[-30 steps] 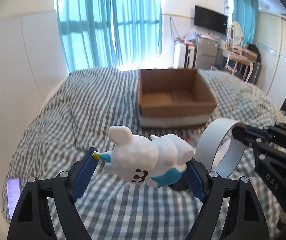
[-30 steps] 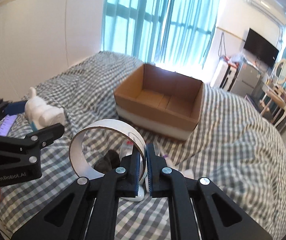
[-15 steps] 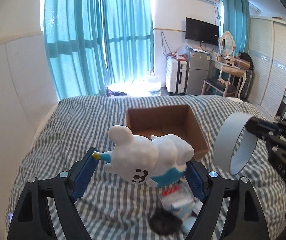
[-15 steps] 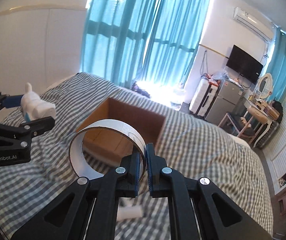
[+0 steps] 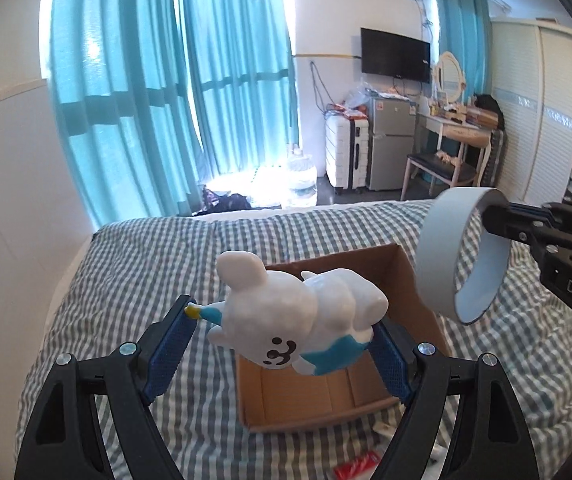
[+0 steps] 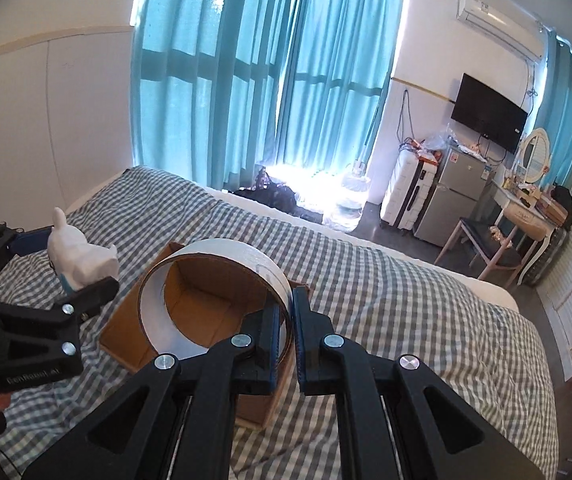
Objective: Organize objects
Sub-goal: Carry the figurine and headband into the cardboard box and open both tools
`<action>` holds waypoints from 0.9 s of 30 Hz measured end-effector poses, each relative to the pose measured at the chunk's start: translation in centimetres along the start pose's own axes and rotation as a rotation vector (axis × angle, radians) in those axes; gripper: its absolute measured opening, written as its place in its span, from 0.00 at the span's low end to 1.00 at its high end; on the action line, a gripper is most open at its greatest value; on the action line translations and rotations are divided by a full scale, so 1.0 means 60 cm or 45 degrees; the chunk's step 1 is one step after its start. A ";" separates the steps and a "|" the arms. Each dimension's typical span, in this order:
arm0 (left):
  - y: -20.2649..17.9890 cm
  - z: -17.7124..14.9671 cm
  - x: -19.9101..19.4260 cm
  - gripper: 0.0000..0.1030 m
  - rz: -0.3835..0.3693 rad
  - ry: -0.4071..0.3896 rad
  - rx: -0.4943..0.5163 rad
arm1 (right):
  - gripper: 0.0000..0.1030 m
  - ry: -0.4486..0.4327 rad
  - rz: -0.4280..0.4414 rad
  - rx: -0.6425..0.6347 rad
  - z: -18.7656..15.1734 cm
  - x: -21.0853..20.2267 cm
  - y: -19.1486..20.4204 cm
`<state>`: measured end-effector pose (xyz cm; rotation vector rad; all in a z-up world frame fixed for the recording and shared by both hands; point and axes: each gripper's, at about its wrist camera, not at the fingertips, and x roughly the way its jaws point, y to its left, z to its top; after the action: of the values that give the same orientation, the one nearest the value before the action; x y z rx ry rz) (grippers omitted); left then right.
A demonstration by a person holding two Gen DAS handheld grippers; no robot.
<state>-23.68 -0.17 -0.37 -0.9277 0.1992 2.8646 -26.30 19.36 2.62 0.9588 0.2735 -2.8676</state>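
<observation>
Left tongs (image 5: 284, 344): spread wide, blue pads pressed on either end of the white bear figurine (image 5: 297, 320) — it lies sideways, face toward the camera.
Cardboard box (image 5: 425, 308): open, on the checked bed (image 5: 134, 280), directly below the figurine.
Right tongs (image 6: 287, 330): nearly closed, pinching the wall of the tape roll (image 6: 214, 280) — one pad inside the ring, one outside.
Tape roll: in the air above the box, just right of the figurine.
</observation>
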 end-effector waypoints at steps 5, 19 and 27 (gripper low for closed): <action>-0.009 -0.005 0.068 0.81 -0.033 0.050 0.020 | 0.06 0.058 0.005 -0.016 -0.002 0.074 0.001; -0.010 -0.041 0.180 0.81 -0.037 0.157 0.044 | 0.06 0.189 -0.005 -0.054 -0.036 0.220 0.022; -0.021 -0.049 0.219 0.81 -0.048 0.196 0.086 | 0.06 0.216 -0.008 -0.043 -0.048 0.255 0.026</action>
<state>-32.36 1.63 -10.62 -1.1270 0.2878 2.7351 -36.54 17.75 -9.08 1.1984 0.3382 -2.7811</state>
